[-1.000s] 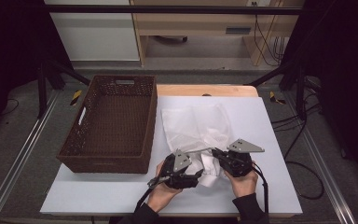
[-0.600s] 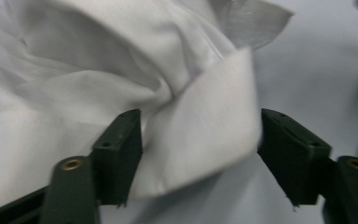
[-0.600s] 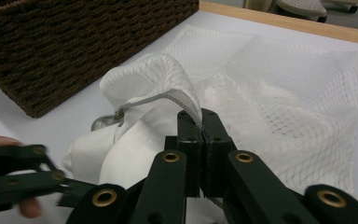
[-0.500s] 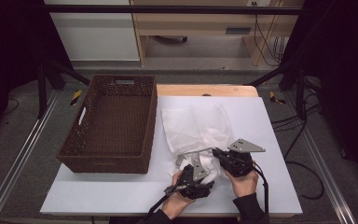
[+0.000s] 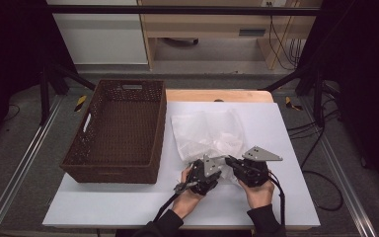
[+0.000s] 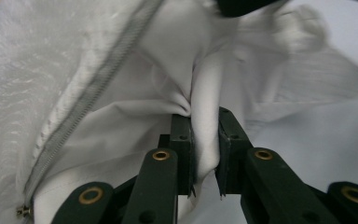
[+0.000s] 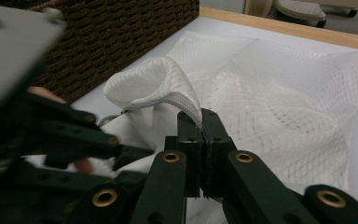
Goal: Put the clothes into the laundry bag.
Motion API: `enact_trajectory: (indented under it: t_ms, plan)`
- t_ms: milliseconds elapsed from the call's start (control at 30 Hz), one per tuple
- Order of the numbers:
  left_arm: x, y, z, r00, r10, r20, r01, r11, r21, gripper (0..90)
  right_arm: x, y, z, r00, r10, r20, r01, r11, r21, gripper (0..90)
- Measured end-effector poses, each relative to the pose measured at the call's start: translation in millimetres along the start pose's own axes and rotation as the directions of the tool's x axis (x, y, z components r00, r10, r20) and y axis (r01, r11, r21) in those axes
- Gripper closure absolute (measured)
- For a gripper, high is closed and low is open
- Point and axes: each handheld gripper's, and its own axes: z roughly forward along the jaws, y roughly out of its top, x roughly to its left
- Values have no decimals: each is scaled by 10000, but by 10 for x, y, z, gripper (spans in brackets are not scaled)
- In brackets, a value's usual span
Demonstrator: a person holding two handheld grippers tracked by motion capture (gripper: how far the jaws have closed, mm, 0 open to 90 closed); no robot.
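White board covers the table [image 5: 128,207] in the high view, with a brown wicker basket [image 5: 116,133] empty along its left edge and a white mesh laundry bag [image 5: 205,133] lying flat in the middle, its near end bunched up toward the front edge where both hands work. From that view the left gripper [image 5: 211,168] and the right gripper [image 5: 233,162] meet at the bag's near end, so the work seems to be at an early stage: the bag's mouth is being handled, nothing has gone into the basket, and whether the bag is being filled or emptied I cannot tell. Seen from the left gripper view, the left gripper [image 6: 205,149] has just been closing its jaws on a fold of plain white cloth [image 6: 205,107], which now sits pinched between the pads; a zip [image 6: 88,98] runs down the mesh to the left of it. Over in the right gripper view, the right gripper [image 7: 200,140] has its jaws pressed tight together on the hem of the bag's mesh [image 7: 186,100], lifting a rounded flap of the opening, with the basket wall [image 7: 116,37] behind.
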Motion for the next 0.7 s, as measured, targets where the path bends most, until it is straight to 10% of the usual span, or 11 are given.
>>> enact_trajectory:
  t_ms: [367,700]
  plan:
    - [145,-86,86,9992,-390,0,389,9987,-317,479,-15,-21,16,10000,12,-8,-12,9999,110,884]
    - [166,-282,-609,9996,228,158,-226,9997,-103,306,-20,-23,17,10000,52,40,-53,9999,126,883]
